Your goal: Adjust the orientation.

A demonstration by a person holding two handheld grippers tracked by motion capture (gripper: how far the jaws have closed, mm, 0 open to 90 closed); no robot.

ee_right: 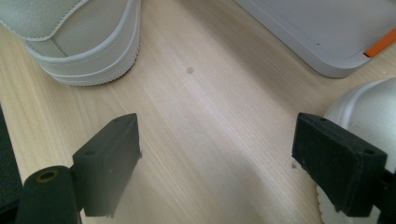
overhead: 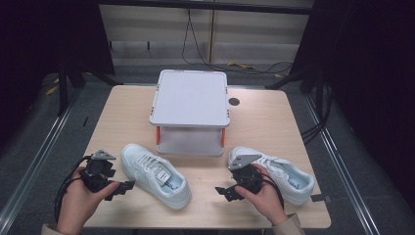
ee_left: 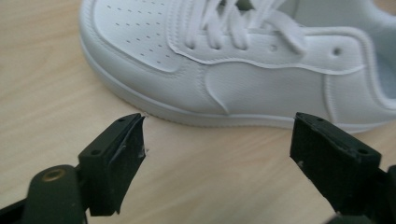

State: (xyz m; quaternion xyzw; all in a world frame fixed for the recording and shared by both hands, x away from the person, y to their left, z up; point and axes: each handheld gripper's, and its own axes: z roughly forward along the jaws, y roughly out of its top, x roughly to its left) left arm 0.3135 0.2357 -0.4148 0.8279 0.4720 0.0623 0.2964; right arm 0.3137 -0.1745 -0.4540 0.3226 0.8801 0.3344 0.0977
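On the wooden table (overhead: 264, 127) lie two white sneakers. The left sneaker (overhead: 155, 175) rests at about seven o'clock from the table's middle, its toe toward eleven o'clock and its heel toward five o'clock. The right sneaker (overhead: 281, 172) lies at about four o'clock, toe toward ten o'clock, heel near the table's right front corner. Between and behind them, toward twelve o'clock, stands a white two-tier stand (overhead: 190, 98) with orange corner posts; both toes lie near its lower shelf without touching it.

The left gripper (overhead: 121, 189) is held in the person's left hand (overhead: 80, 198) at about eight o'clock on the table, pointing toward three o'clock at the side of the left sneaker. In the left gripper view its jaws stand wide apart with nothing between them but bare table; the sneaker's sole edge (ee_left: 196, 116) lies just beyond the tips, close to the left-hand jaw, though contact there is hard to judge.

The right gripper (overhead: 224, 192) sits in the right hand (overhead: 264, 196) at about five o'clock, just beside the right sneaker's inner side, pointing toward nine o'clock across the gap between the shoes. Its jaws are also spread wide and hold nothing. In the right gripper view the bare wood lies between them, the left sneaker's heel (ee_right: 79, 42) at eleven o'clock, the stand's base (ee_right: 317, 37) at one o'clock, and the right sneaker's toe (ee_right: 369, 112) behind the jaw at three o'clock.
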